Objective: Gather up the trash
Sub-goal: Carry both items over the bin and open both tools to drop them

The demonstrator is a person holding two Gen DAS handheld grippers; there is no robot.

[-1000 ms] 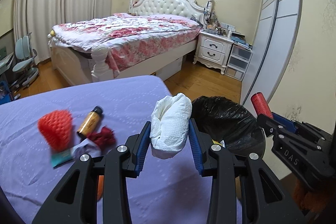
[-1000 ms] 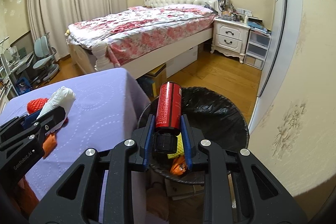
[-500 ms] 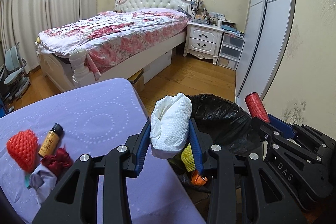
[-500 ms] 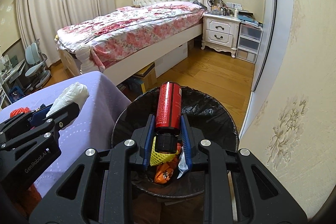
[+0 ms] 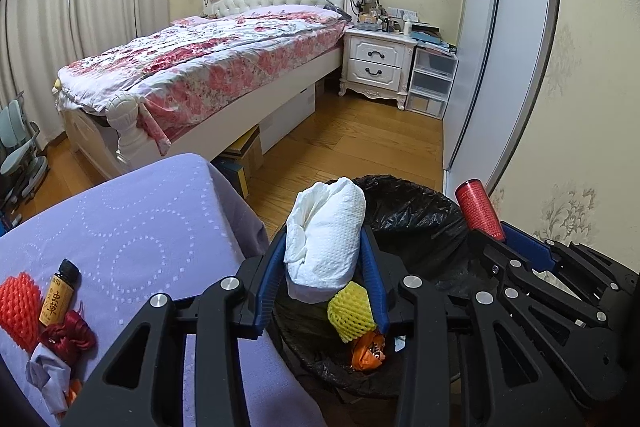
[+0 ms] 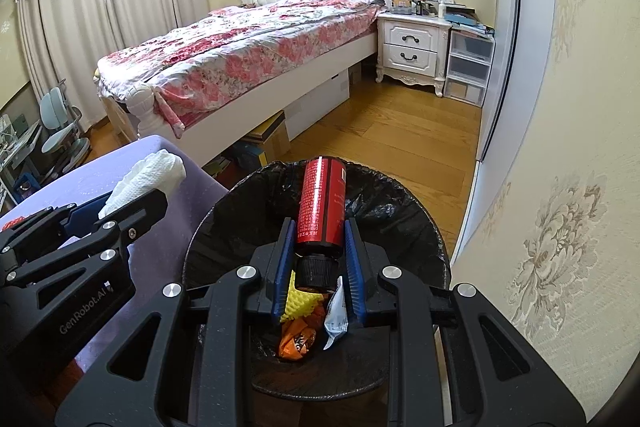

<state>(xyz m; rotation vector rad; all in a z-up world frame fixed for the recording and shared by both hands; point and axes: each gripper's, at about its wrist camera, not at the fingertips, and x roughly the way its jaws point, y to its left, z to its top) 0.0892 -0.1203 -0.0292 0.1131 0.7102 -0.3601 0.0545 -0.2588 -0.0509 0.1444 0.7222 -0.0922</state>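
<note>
My left hand-held gripper clamps a white paper wad | my right hand-held gripper clamps a red bottle | both above the black-lined bin.

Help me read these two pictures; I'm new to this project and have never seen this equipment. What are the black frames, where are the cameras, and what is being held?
No robot here: a person carries a hand-held two-finger gripper in each hand, each with a wide-angle camera looking along its fingers. That is why black arms fill the bottom of both pictures.

In the left camera's picture, the left gripper is shut on a crumpled white paper towel. In the right camera's picture, the right gripper is shut on a red cylindrical bottle with a black cap. Both hang over a round bin lined with a black bag, which already holds a yellow foam net and orange wrappers.

On the purple tablecloth remain an orange foam net, a small brown bottle and other scraps.
</note>
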